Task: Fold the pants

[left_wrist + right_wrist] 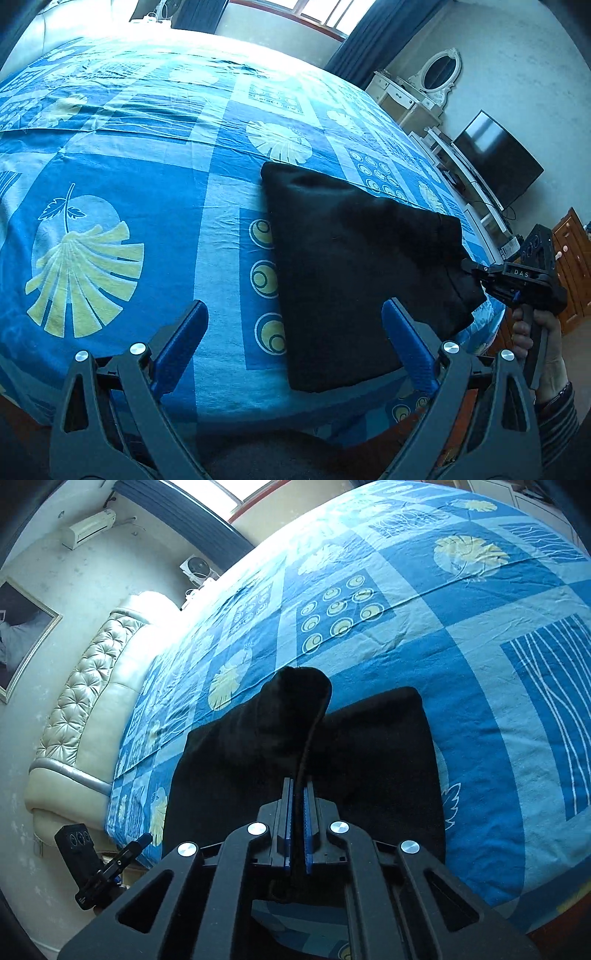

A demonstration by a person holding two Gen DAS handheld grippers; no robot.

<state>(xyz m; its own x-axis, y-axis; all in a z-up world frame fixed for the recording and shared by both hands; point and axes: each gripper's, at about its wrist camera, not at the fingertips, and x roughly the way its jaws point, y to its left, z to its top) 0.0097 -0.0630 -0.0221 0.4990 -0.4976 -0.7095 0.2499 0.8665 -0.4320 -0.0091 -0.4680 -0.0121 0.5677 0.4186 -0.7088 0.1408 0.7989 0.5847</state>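
— Grippers, two of them: what does yours on the right do?
— Your right gripper (298, 794) pinches one raised fold of the black pants (354, 266); your left gripper (295, 325) stands spread, holding nothing.
— And the pants?
— One pair, folded, lying near the edge of the blue patterned bedspread (129, 177), beside your one visible hand (539, 332).

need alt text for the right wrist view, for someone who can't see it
The right gripper is shut on a raised edge of the black pants, which lie folded on a bed with a blue patterned sheet. The left gripper shows at lower left, off the pants, near a padded cream headboard.
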